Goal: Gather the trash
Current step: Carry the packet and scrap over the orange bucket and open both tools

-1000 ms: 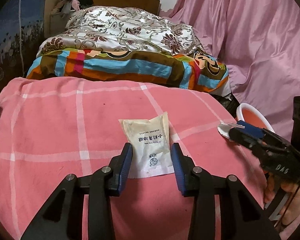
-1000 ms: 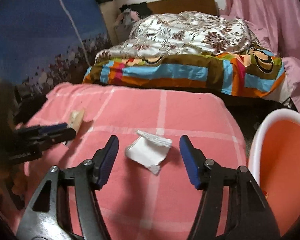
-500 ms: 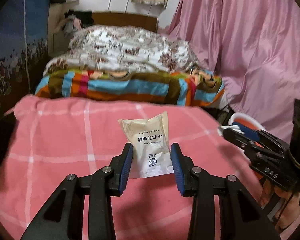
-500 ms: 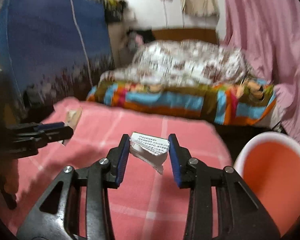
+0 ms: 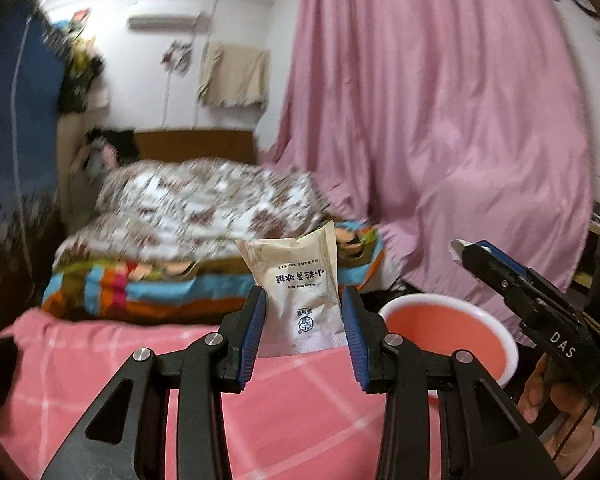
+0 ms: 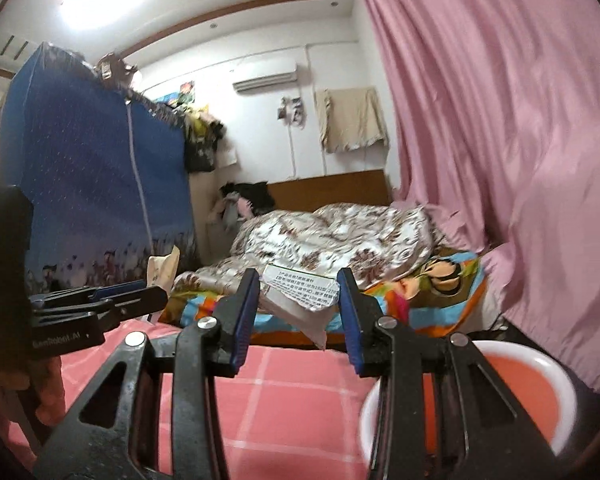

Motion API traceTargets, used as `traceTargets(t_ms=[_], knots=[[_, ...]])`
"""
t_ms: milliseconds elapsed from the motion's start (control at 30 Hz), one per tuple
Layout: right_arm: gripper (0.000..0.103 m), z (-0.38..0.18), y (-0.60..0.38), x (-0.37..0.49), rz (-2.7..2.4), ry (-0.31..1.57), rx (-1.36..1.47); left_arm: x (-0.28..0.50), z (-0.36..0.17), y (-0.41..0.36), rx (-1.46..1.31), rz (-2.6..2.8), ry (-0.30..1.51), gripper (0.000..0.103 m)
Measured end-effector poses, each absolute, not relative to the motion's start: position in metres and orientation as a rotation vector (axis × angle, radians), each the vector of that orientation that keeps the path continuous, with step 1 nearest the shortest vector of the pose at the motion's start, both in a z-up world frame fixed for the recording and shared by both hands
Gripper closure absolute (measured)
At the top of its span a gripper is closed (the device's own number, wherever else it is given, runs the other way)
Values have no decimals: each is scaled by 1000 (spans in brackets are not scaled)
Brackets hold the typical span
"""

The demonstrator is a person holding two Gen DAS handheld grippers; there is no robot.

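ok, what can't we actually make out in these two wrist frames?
- Bin contents: left wrist view shows only its red inner wall; right wrist view has the right gripper across it.
- Packet lower edge: hidden behind the left gripper.
- Torn wrapper print: too small and blurred to read.
- Quilt pattern: motion-blurred in the left wrist view.
- Person: only a hand, cut off at the frame edge.
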State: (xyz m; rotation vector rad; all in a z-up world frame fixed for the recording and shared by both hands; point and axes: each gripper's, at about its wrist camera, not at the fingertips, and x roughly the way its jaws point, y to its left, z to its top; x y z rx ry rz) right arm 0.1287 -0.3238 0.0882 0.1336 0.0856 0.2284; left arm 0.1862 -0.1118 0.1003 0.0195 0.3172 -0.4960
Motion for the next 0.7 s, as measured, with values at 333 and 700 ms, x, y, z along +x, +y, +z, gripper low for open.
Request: traceTargets(t_ms=[333,700], knots=[[56,86,-389,102,114,60,199,164,108,-182,104,-641,203,69],[55,65,-440,102,13,159,230,169,80,-250,173,-796,274,69]])
